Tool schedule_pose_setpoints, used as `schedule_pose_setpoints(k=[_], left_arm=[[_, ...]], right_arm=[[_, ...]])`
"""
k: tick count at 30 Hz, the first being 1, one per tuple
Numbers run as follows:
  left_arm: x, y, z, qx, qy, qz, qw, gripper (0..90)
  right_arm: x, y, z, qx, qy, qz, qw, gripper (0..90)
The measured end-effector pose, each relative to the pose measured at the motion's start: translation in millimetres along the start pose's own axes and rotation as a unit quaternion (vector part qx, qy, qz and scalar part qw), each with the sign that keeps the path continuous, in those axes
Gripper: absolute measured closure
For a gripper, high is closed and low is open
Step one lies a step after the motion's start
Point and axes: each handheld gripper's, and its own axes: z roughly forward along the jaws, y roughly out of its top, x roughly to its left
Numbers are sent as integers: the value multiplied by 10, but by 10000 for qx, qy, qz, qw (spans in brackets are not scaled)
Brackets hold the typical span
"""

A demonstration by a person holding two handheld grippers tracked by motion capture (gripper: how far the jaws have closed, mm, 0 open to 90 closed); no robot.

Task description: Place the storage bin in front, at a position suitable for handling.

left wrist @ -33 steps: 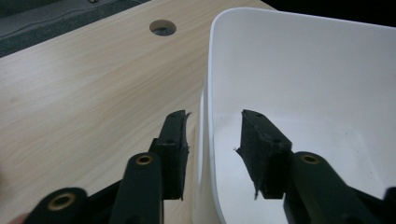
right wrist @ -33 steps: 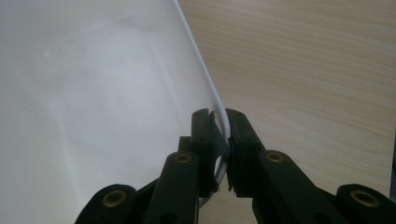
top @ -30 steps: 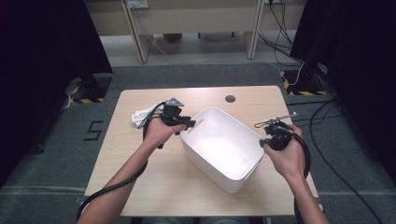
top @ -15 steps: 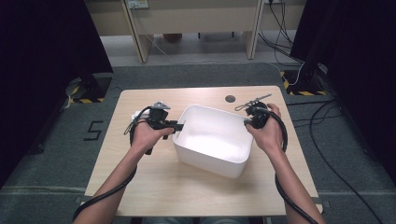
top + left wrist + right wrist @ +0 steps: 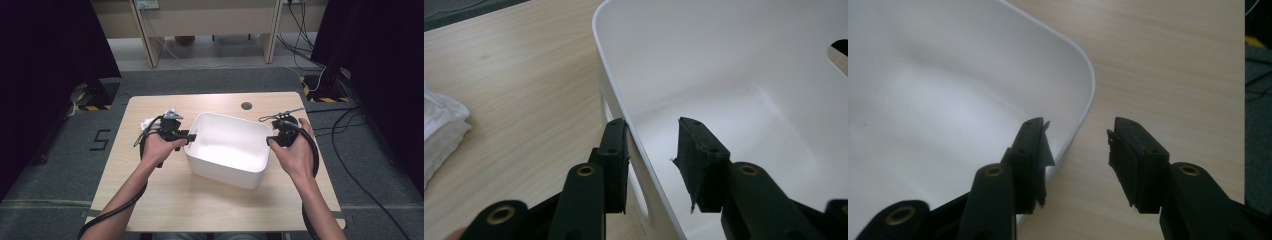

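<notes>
White rectangular plastic bin (image 5: 227, 150) mid-table on pale wooden tabletop (image 5: 200, 200), left gripper (image 5: 651, 150) at nine o'clock, jaws just widened, astride its wall, one pad touching outside; right gripper (image 5: 1075, 145) at three o'clock, just sprung wide, rim between, ungripped.

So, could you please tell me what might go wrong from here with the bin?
The left claw straddles the bin wall with only one pad touching, so the bin may slip or swivel if pulled. The right claw has just been opening and its pads look clear of the rim, leaving that side unsupported.
</notes>
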Motion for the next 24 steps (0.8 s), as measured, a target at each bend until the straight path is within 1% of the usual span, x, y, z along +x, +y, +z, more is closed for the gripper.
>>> schedule_pose_setpoints(k=[1, 2, 3, 4, 5, 6, 7, 9, 11, 12, 15, 16, 17, 18, 19, 20, 24], left_arm=[[-5, -6, 6, -6, 21, -7, 10000, 653], [-8, -13, 10, 13, 50, 7, 10000, 653], [-13, -20, 14, 17, 69, 20, 10000, 660], [-17, -24, 15, 18, 74, 26, 10000, 663], [-21, -29, 14, 25, 96, 42, 9999, 663], [-23, -31, 13, 27, 105, 55, 9999, 673], [-22, -33, 7, 26, 135, 83, 9999, 686], [-18, -35, 2, 39, 181, 96, 9998, 714], [-18, -36, 3, 53, 189, 71, 9998, 716], [-24, -37, -6, 78, 239, 26, 9997, 714], [-33, -49, -25, 86, 337, -26, 9994, 703], [-33, -49, -25, 86, 337, -26, 9994, 696], [-31, -54, -34, 83, 382, -71, 9992, 690], [-14, -62, -46, 66, 430, -118, 9990, 686], [-14, -62, -46, 66, 430, -118, 9990, 681], [17, -58, -50, 60, 459, -158, 9988, 679], [56, -62, -59, 42, 493, -222, 9985, 679]], right_arm=[[1, -55, 11, 182, 135, 144, 9996, 616], [1, -55, 11, 182, 135, 144, 9996, 616], [25, -87, 40, 367, 335, 294, 9983, 662], [40, -87, 48, 411, 368, 310, 9980, 700], [40, -87, 48, 411, 368, 310, 9980, 700], [87, -75, 76, 515, 383, 242, 9976, 725], [104, -60, 92, 545, 293, 193, 9979, 732], [118, -28, 113, 553, 193, 177, 9981, 747], [124, 10, 138, 553, 126, 175, 9982, 762], [125, 42, 166, 533, 67, 152, 9984, 769], [110, 134, 237, 476, 39, 179, 9987, 792], [110, 134, 237, 476, 39, 179, 9987, 792], [119, 217, 304, 403, -16, 141, 9991, 806], [129, 253, 329, 390, -30, 136, 9991, 812], [129, 253, 329, 390, -30, 136, 9991, 812], [158, 310, 376, 342, -82, 101, 9993, 820], [184, 363, 420, 305, -80, 102, 9995, 822]])
